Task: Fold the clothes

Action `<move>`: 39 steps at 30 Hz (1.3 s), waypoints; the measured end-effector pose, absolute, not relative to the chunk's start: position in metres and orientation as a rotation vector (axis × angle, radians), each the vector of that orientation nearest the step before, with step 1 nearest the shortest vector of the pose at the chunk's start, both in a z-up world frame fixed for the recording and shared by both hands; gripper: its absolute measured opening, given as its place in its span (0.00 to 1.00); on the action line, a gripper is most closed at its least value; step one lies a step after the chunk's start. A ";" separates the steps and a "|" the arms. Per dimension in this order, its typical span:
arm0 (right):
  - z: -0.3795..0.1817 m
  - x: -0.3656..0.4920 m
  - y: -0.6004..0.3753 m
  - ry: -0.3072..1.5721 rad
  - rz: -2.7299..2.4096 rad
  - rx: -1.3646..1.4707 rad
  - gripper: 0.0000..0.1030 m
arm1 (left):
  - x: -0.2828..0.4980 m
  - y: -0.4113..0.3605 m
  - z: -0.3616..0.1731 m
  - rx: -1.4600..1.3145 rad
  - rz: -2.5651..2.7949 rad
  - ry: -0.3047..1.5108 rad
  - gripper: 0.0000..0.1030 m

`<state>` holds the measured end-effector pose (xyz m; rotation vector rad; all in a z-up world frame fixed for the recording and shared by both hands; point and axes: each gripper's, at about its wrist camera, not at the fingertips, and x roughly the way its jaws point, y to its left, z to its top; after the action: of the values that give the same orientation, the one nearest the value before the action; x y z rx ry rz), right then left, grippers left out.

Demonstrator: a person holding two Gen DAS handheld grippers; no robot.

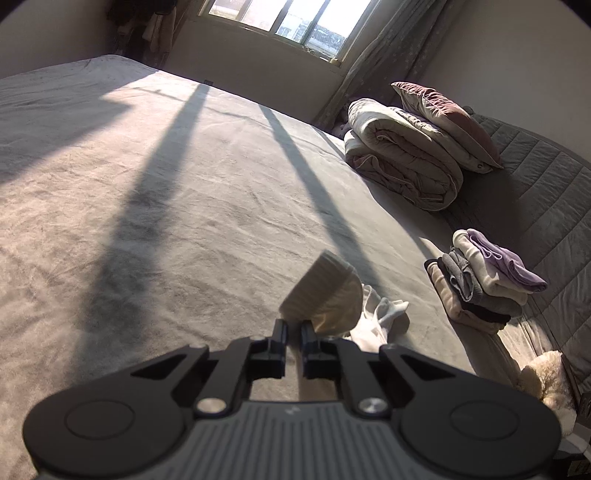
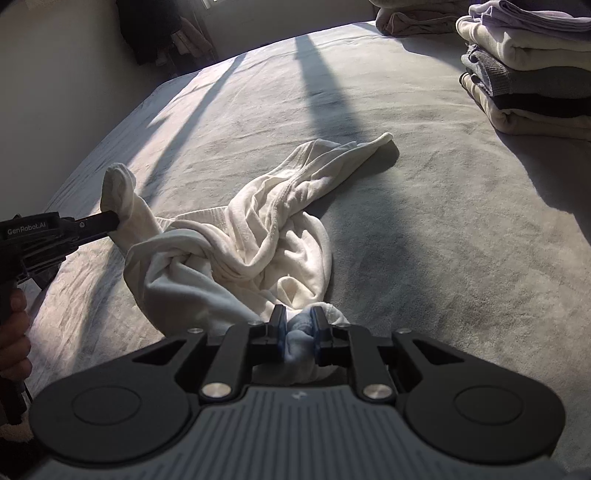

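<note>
A white garment (image 2: 251,236) lies twisted and crumpled on the grey bed (image 2: 424,221). My right gripper (image 2: 299,325) is shut on its near edge. My left gripper (image 1: 293,330) is shut on a ribbed cuff of the same white garment (image 1: 325,291) and holds it raised off the bed. In the right wrist view the left gripper (image 2: 116,219) comes in from the left edge, pinching that cuff. One long end of the garment stretches away toward the far right.
A stack of folded clothes (image 1: 484,280) sits on the bed at the right, also in the right wrist view (image 2: 528,66). A folded duvet (image 1: 402,155) with a pillow (image 1: 447,122) on it lies near the window (image 1: 288,22). A fluffy cream item (image 1: 546,380) sits at the right edge.
</note>
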<state>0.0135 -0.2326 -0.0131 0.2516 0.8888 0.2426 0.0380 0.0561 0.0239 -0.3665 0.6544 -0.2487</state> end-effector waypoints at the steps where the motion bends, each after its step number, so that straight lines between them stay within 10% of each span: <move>1: -0.013 0.013 -0.231 0.887 0.241 0.246 0.19 | 0.035 0.058 0.026 -0.353 -0.241 0.639 0.07; 8: -0.002 0.025 -0.226 0.838 0.217 0.270 0.46 | 0.016 0.081 0.033 -0.277 -0.189 0.580 0.05; 31: -0.036 0.071 -0.144 0.829 0.313 0.225 0.50 | -0.081 0.122 -0.046 -0.047 -0.350 0.707 0.00; 33: -0.037 0.070 -0.143 0.800 0.296 0.211 0.42 | -0.081 0.128 -0.043 -0.063 -0.366 0.700 0.01; 35: -0.037 0.069 -0.144 0.779 0.286 0.207 0.12 | -0.078 0.135 -0.037 -0.087 -0.368 0.683 0.02; 39: -0.029 0.063 -0.148 0.750 0.285 0.205 0.07 | -0.068 0.147 -0.023 -0.149 -0.372 0.666 0.24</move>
<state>0.0633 -0.1477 -0.0289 0.2046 0.7500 0.2845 -0.0680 0.1466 -0.0234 -0.1491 0.6659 -0.3722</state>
